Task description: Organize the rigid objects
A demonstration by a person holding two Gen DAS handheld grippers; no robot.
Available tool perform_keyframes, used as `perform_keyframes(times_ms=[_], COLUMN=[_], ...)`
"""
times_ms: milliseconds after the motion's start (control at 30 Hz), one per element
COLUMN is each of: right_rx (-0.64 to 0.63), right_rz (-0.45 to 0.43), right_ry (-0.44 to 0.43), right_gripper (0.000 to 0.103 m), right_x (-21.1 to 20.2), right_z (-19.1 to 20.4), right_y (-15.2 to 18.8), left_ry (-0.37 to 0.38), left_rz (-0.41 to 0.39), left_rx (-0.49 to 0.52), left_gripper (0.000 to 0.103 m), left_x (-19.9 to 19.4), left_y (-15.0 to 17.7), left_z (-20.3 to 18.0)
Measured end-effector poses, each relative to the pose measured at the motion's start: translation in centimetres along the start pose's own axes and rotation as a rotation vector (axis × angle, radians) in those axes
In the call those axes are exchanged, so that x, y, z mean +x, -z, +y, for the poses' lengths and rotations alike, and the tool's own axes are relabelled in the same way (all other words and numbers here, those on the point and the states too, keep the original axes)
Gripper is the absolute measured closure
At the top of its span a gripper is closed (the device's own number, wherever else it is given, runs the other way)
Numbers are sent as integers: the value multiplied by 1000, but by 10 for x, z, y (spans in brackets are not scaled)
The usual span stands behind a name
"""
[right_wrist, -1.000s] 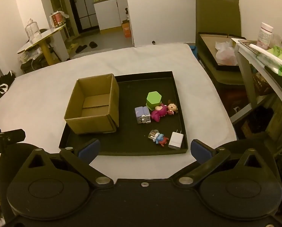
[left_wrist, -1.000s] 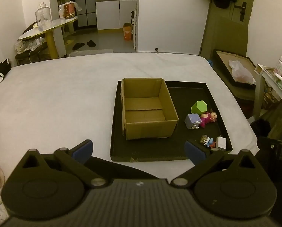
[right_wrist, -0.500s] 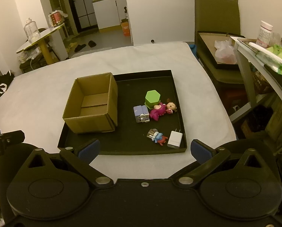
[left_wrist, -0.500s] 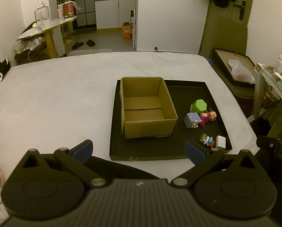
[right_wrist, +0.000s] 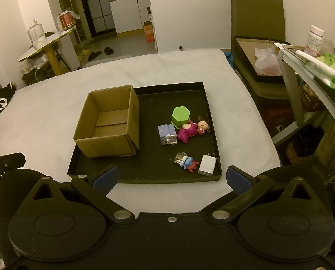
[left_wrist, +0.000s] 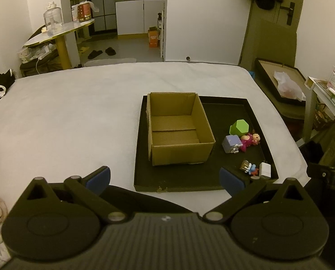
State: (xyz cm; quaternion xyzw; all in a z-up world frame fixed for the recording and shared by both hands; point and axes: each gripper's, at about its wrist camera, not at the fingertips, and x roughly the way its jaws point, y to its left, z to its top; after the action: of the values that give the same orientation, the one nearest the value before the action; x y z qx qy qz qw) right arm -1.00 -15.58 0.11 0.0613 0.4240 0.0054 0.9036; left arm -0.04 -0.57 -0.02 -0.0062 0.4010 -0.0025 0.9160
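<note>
A black tray (right_wrist: 209, 112) (left_wrist: 252, 117) lies on the white bed. An open, empty cardboard box (right_wrist: 110, 121) (left_wrist: 178, 132) stands in its left half. In its right half lie a green hexagonal block (right_wrist: 180, 115) (left_wrist: 238, 127), a lilac cube (right_wrist: 166, 134) (left_wrist: 231, 143), a pink doll (right_wrist: 191, 129) (left_wrist: 249, 139), a small blue-and-red figure (right_wrist: 186, 163) (left_wrist: 249, 167) and a white charger (right_wrist: 207, 168) (left_wrist: 265, 169). My left gripper (left_wrist: 165, 176) and right gripper (right_wrist: 170, 178) are both open and empty, held back from the tray's near edge.
The white bed (left_wrist: 66, 117) spreads to the left and beyond the tray. Right of the bed stand a white shelf table (right_wrist: 311, 67) with a bottle and a dark tray with a plastic bag (right_wrist: 265, 60). A yellow-legged table (left_wrist: 59, 33) stands at the back left.
Both views have shifted slightly; the tray sits a little farther from both grippers. Nothing on the tray has moved. Both grippers stay open.
</note>
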Motion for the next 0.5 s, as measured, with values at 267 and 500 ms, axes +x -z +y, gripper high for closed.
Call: perform_keyframes(times_ms=[267,500], right_rx=[8,7], right_rz=[-10,-9], right_ry=[0,1], right_gripper=[0,0], right_x=[-3,-3], right_z=[0,-1], right_y=[-1,-3], left_ry=[-4,-2], left_rz=[-4,-5], left_rx=[-8,-8], left_gripper=[0,0], left_x=[-1,-2], left_y=[-1,-2], left_z=[4,6])
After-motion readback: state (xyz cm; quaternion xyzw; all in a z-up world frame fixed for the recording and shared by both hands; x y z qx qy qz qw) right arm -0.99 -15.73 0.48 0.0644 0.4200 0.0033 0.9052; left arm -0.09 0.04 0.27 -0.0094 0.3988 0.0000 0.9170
